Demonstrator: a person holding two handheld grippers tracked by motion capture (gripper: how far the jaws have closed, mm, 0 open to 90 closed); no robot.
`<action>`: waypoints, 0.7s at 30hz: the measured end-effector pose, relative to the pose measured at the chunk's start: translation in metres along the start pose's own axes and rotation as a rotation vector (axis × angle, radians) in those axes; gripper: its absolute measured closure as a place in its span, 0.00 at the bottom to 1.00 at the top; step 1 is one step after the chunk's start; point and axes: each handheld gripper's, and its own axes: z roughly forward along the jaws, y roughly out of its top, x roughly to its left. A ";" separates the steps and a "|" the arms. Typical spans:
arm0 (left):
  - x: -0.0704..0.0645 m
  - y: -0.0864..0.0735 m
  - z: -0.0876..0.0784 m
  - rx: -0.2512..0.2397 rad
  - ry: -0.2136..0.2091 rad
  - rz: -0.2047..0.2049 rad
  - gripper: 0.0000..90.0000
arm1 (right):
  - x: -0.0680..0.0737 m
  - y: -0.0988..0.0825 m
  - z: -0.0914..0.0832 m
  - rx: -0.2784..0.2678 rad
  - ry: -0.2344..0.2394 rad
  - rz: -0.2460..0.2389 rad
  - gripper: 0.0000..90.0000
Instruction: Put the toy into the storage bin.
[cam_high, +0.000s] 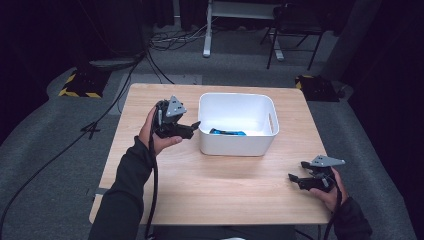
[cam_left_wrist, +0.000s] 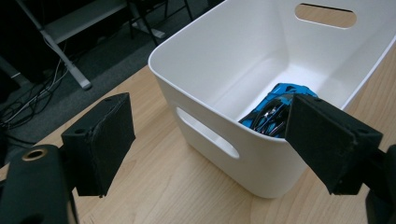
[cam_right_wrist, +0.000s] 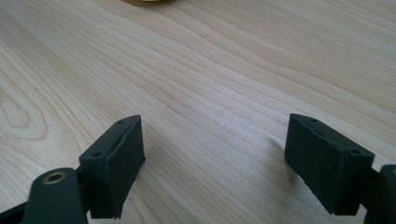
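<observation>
Left gripper (cam_high: 196, 125): held in the person's left hand (cam_high: 157, 135) at the left wall of the white bin (cam_high: 235, 145), tips just at its rim; jaws spread apart with nothing between them.
Left gripper, own view (cam_left_wrist: 210, 140): the two black pads (cam_left_wrist: 105, 140) stand apart, one over the table beside the bin, the other in front of the bin's near rim.
White bin: stands upright on the far half of the table (cam_high: 215, 190), slightly right of the middle; a slot handle shows in the near wall and another in the far wall in the left gripper view (cam_left_wrist: 205, 135).
Blue and black object (cam_high: 227, 132): lies on the bin's floor, towards the near wall; in the left gripper view (cam_left_wrist: 273, 109) it is partly hidden behind the right pad, and what it is I cannot tell.
Right gripper (cam_high: 292, 177): in the person's right hand (cam_high: 332, 192) near the table's right front corner, well apart from the bin, pointing left.
Right gripper, own view (cam_right_wrist: 212, 163): jaws wide apart over bare wood, holding nothing.
Table surface (cam_right_wrist: 210, 70): light wood grain.
</observation>
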 end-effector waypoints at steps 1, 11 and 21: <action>0.000 -0.001 -0.001 0.002 0.006 0.002 0.18 | 0.000 0.000 0.000 -0.001 0.001 0.000 0.22; -0.004 -0.010 -0.001 0.033 0.021 0.012 0.18 | 0.000 0.000 0.000 0.001 0.001 -0.002 0.22; -0.012 -0.019 0.002 0.062 0.027 0.024 0.18 | 0.000 0.000 0.000 0.001 0.001 -0.005 0.22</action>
